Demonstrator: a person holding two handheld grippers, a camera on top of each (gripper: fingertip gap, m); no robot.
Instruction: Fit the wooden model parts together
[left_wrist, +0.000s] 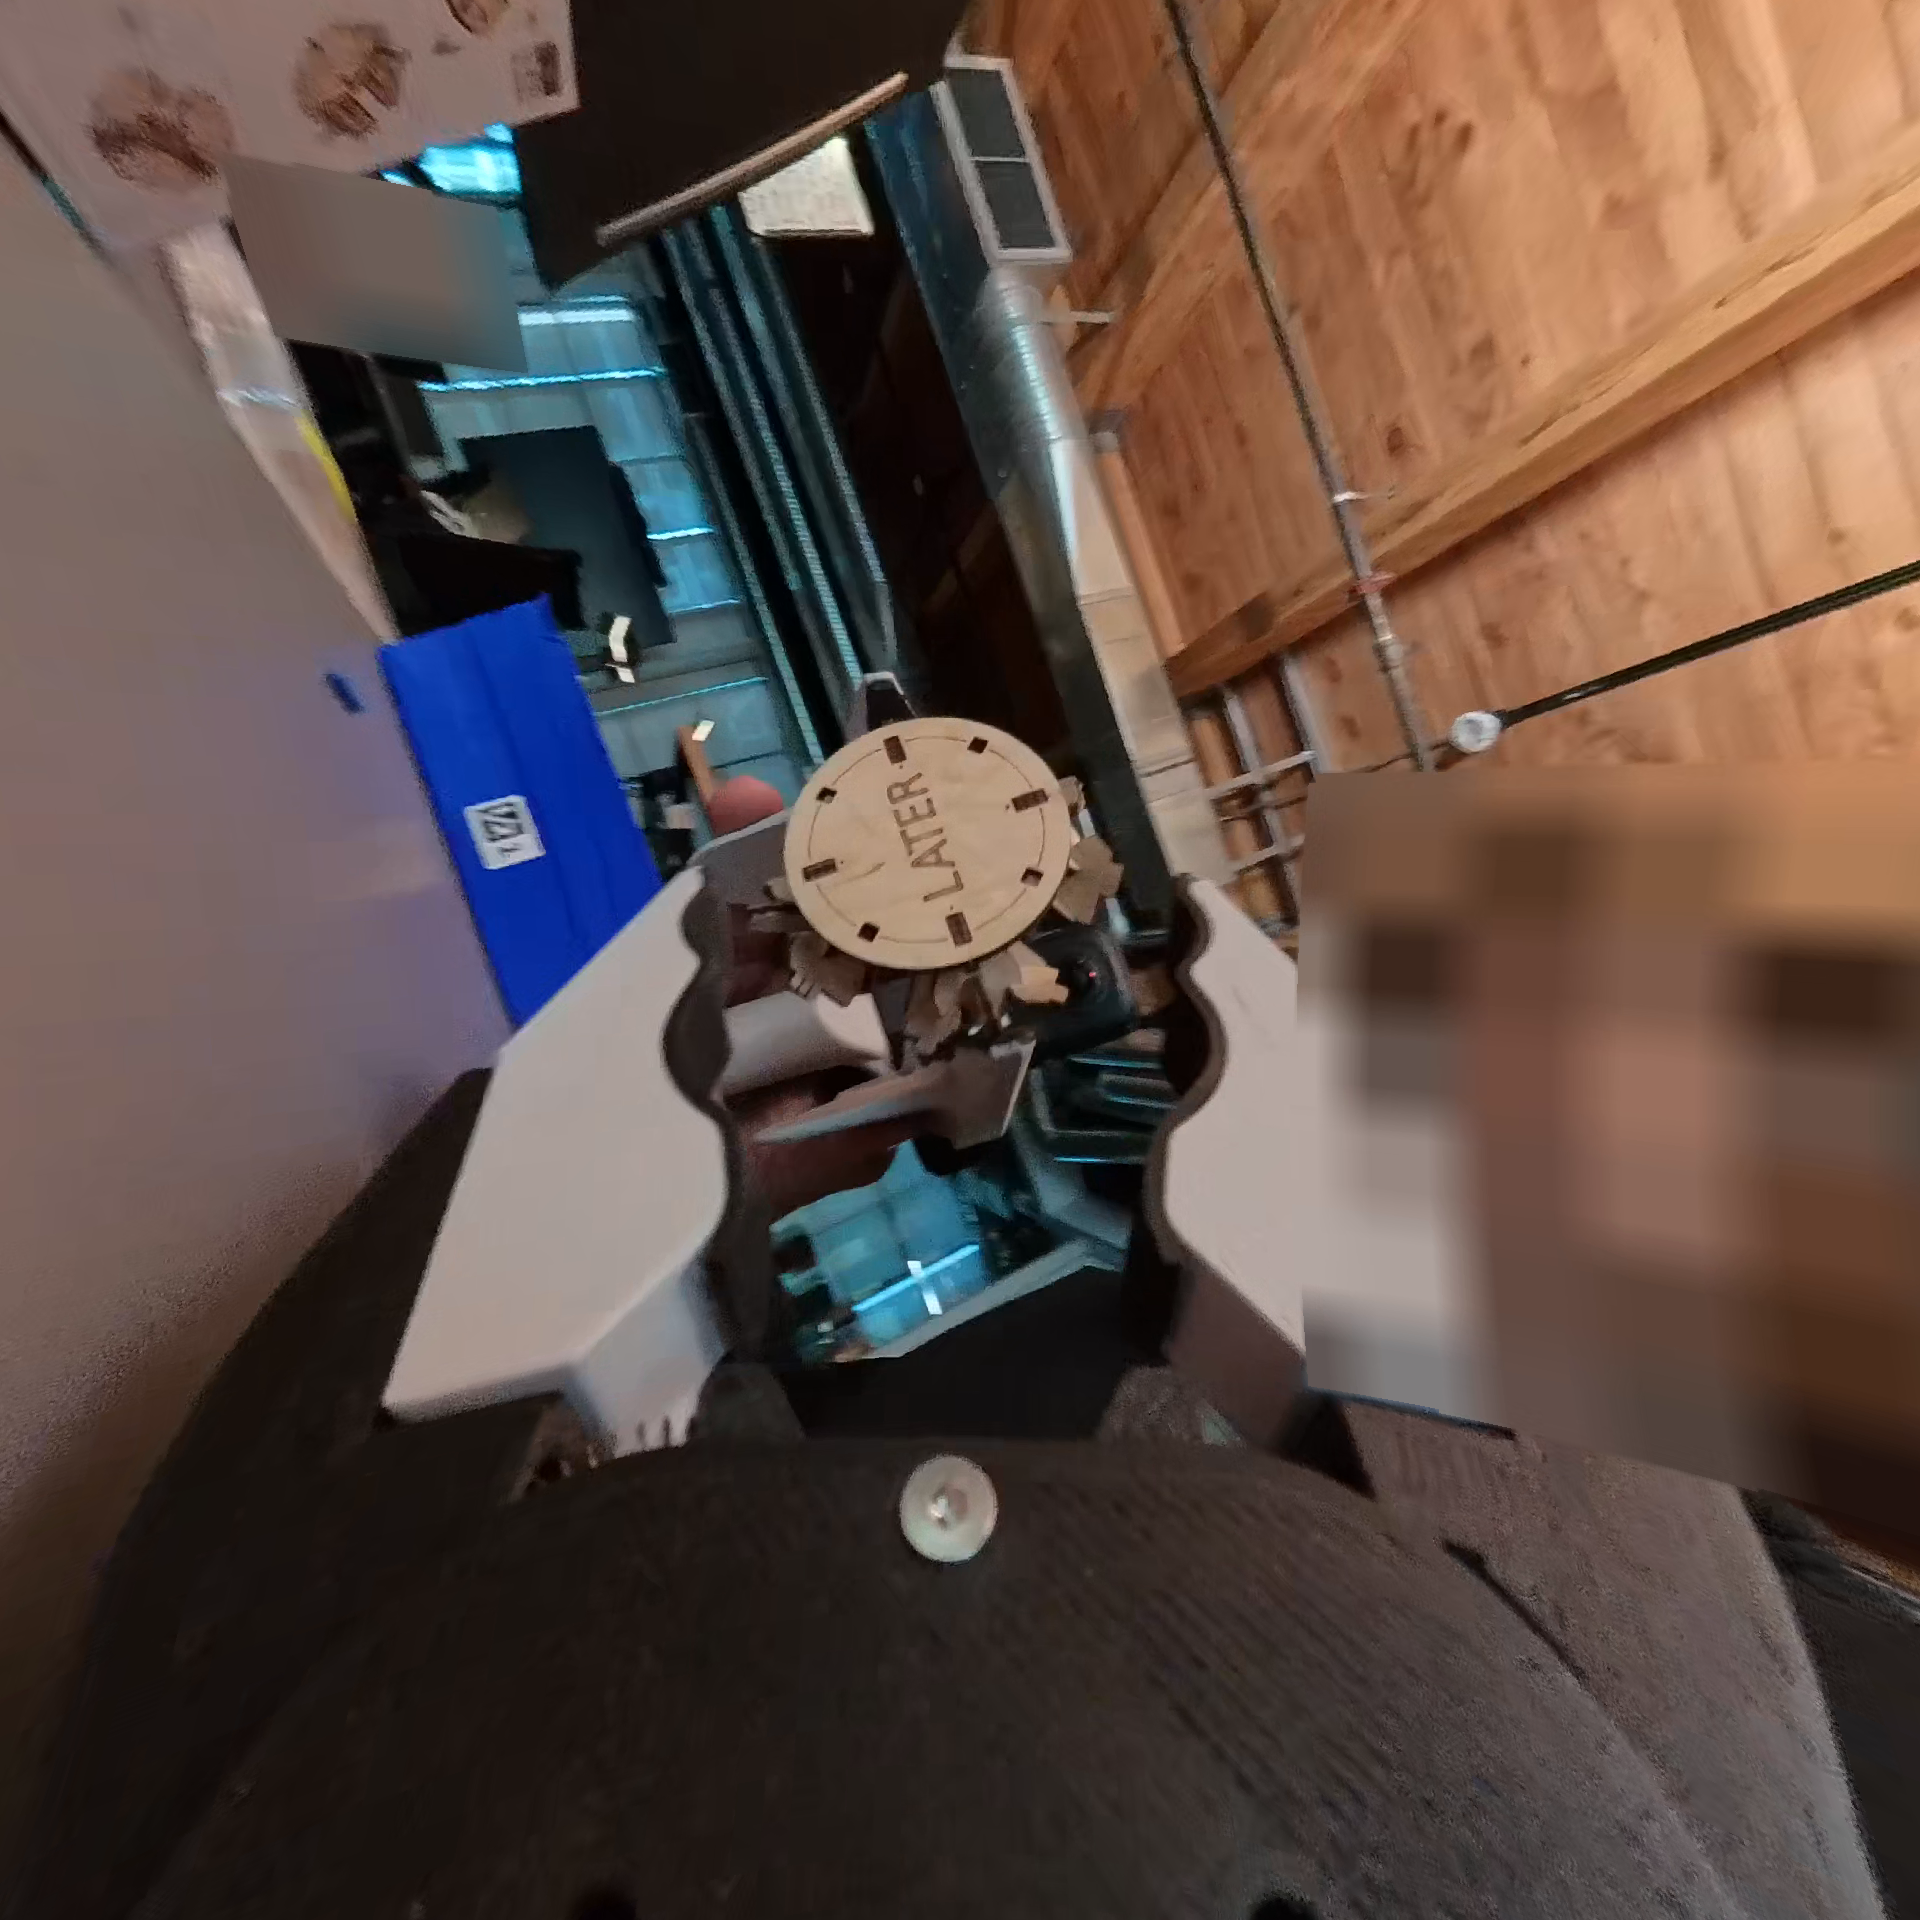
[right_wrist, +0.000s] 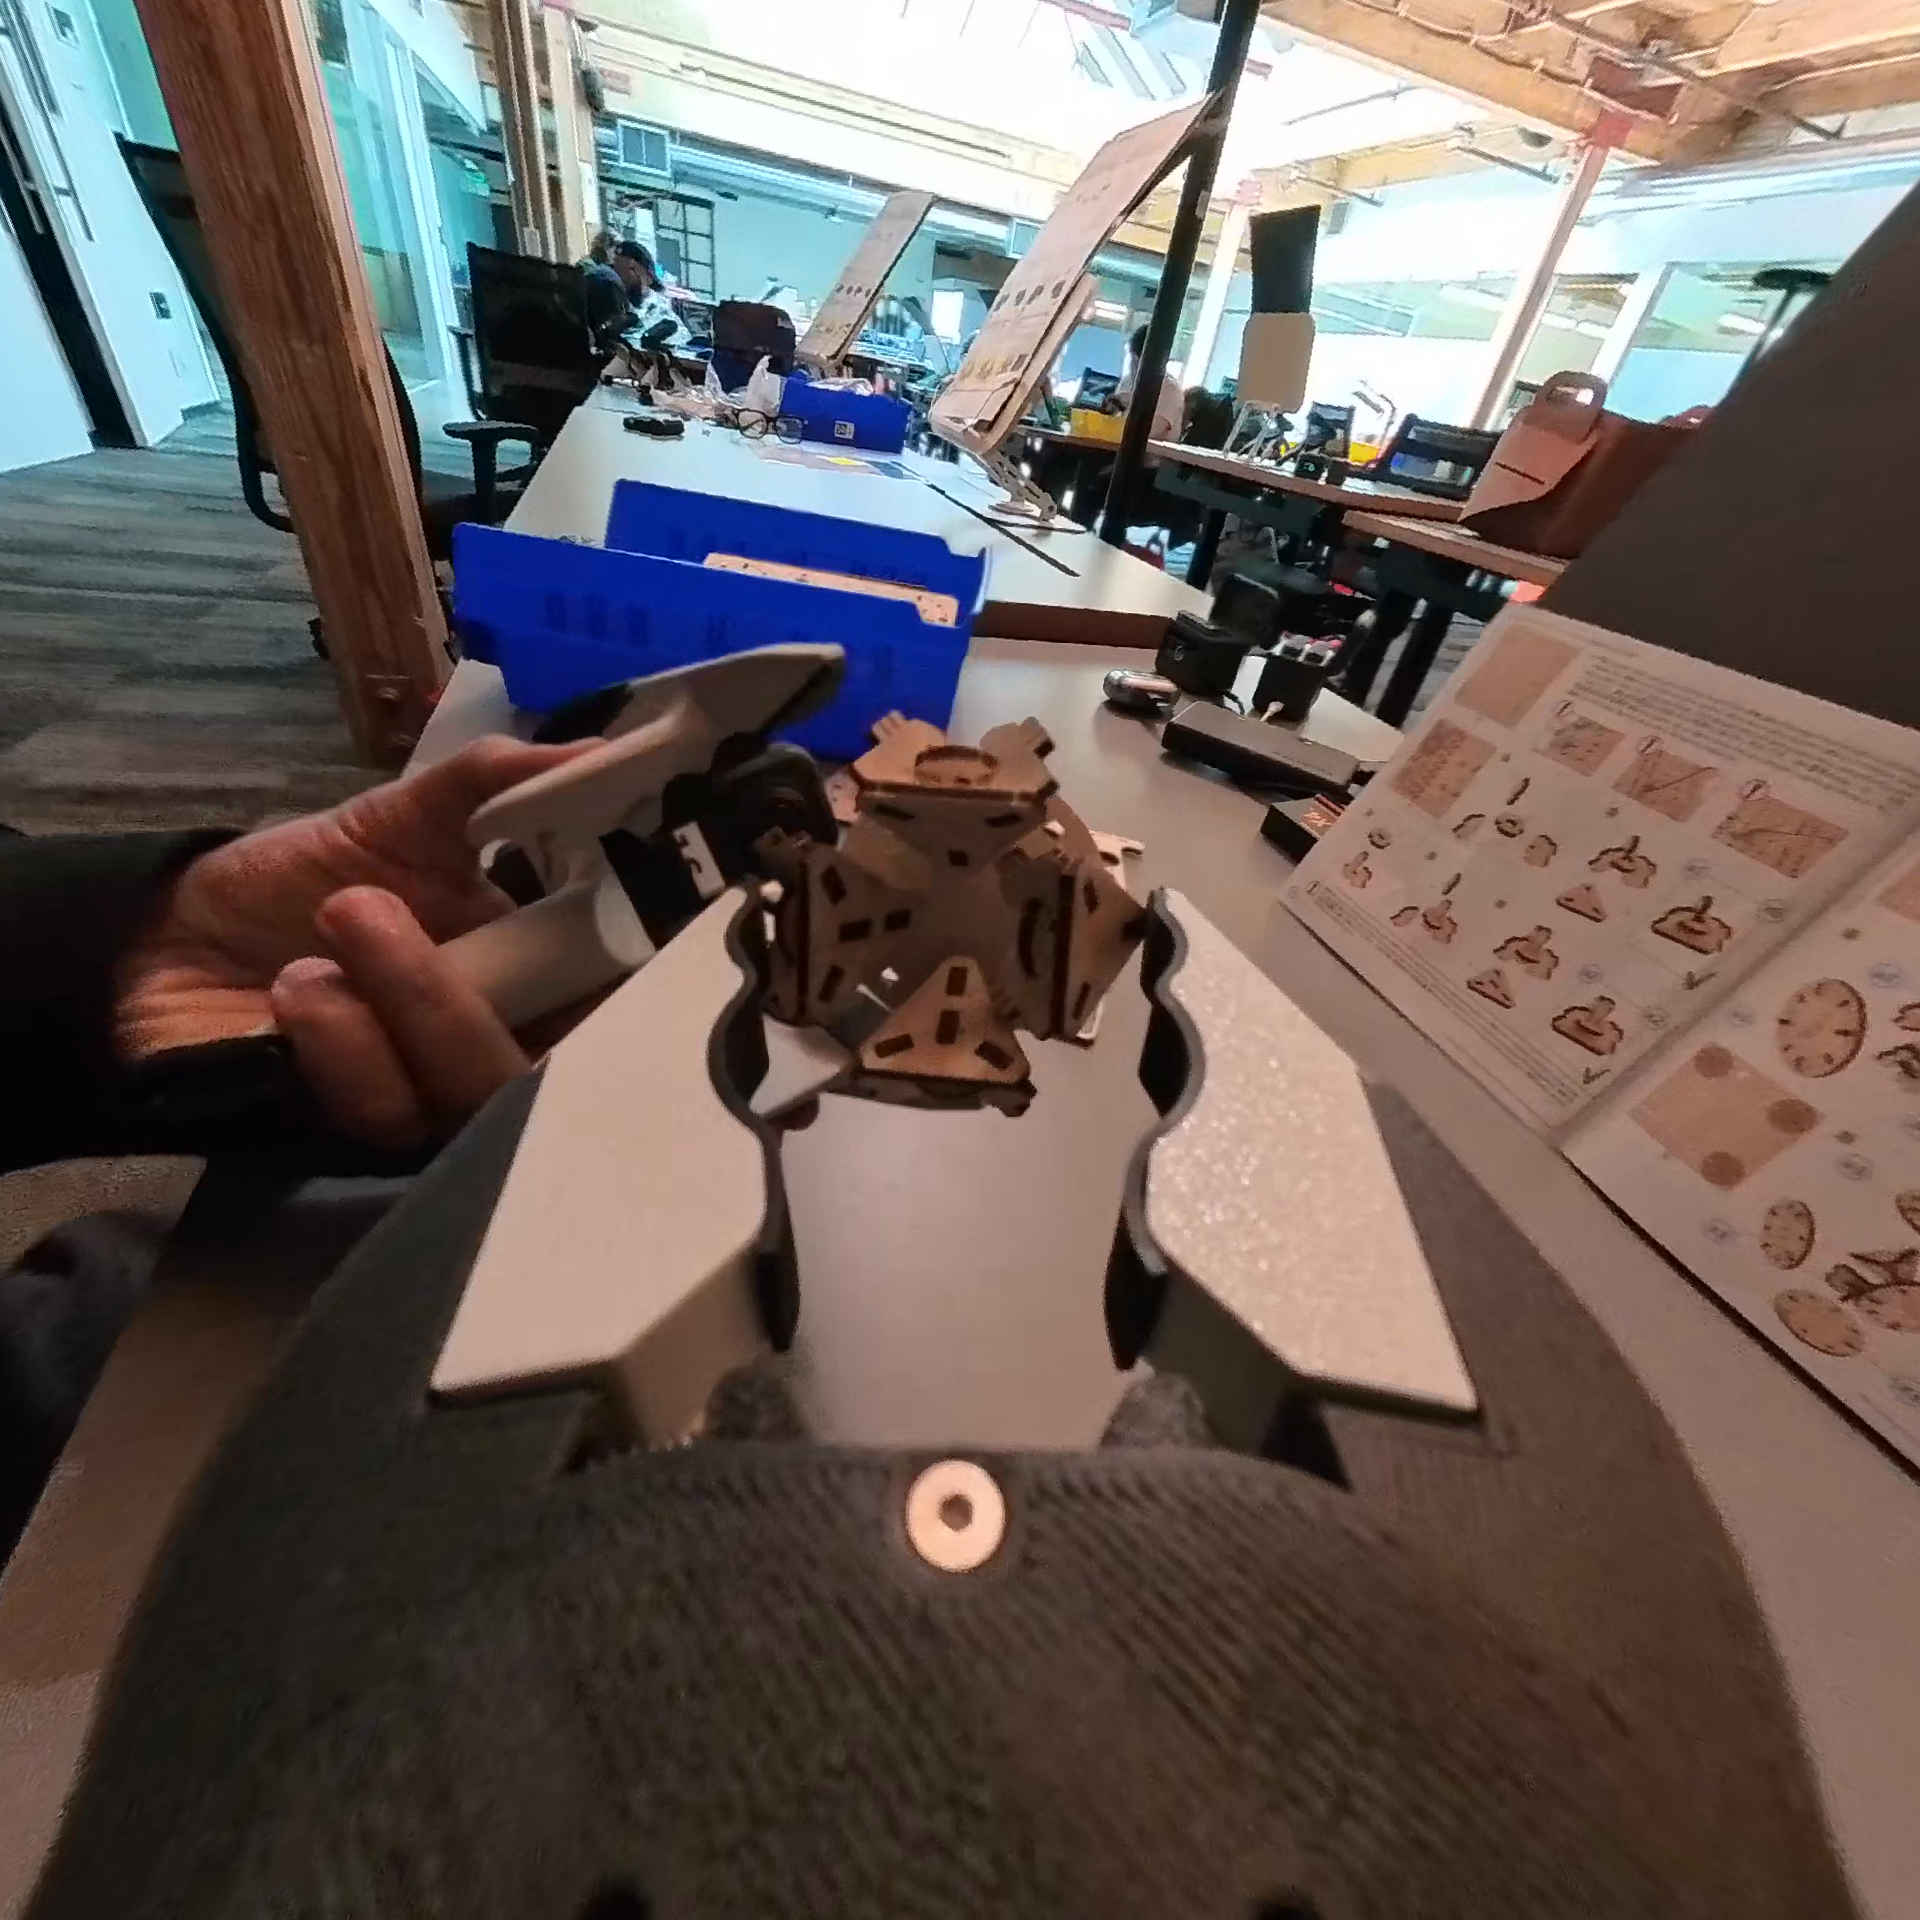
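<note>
the wooden model (right_wrist: 935, 914), a small cluster of thin laser-cut plywood plates slotted together with a round engraved disc (left_wrist: 925, 842) on one face, hangs above the grey table (right_wrist: 1226, 790), between two grippers that face each other. the right gripper (right_wrist: 948, 914) stands wide, and its dark wavy pads (right_wrist: 1155, 935) appear to meet the model's two flanks, so it seems to be pinching it. the left gripper (left_wrist: 940, 904), held by a hand (right_wrist: 312, 935), is spread around the same piece, with background showing on either side of the disc. a blue bin (right_wrist: 727, 613) sits behind, an illustrated instruction sheet (right_wrist: 1621, 862) to the right. the model looks light and stiff but fragile: the plates seem held by friction-fit tabs, and the small protruding tabs would likely snap or pop loose under a hard squeeze. the broad flat plates look the safest hold, not the jutting tabs or the disc's rim.
</note>
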